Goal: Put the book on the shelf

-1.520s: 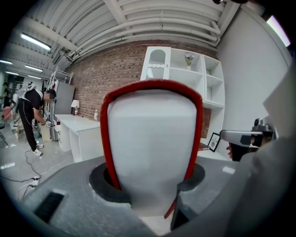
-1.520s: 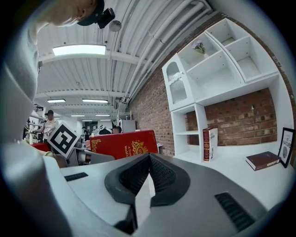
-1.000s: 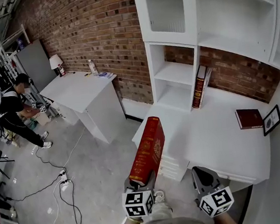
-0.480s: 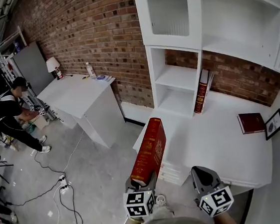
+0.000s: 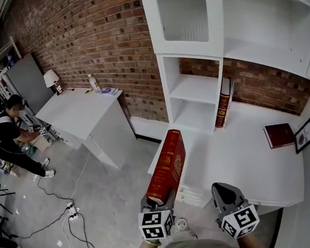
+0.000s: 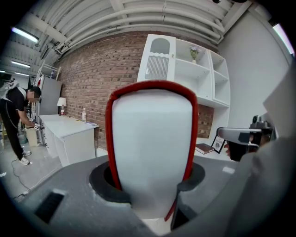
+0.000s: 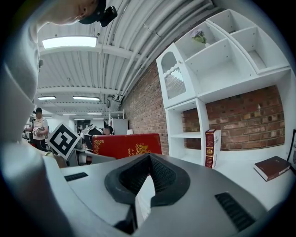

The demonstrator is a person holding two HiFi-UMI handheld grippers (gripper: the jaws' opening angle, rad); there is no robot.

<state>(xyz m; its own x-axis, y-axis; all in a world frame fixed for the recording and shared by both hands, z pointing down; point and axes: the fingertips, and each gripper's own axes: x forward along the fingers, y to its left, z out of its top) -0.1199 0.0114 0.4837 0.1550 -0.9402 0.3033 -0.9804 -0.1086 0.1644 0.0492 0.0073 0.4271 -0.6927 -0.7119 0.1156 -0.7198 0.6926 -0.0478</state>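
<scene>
The white desk spreads just ahead of my right gripper. Farther ahead on it stands the shelf unit, with an upright book just beside its wall. Ahead to the right lie a flat book and a leaning frame.

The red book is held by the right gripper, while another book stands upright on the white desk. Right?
Not quite. The head view shows the red book in the left gripper. The other book does stand upright on the white desk.
</scene>
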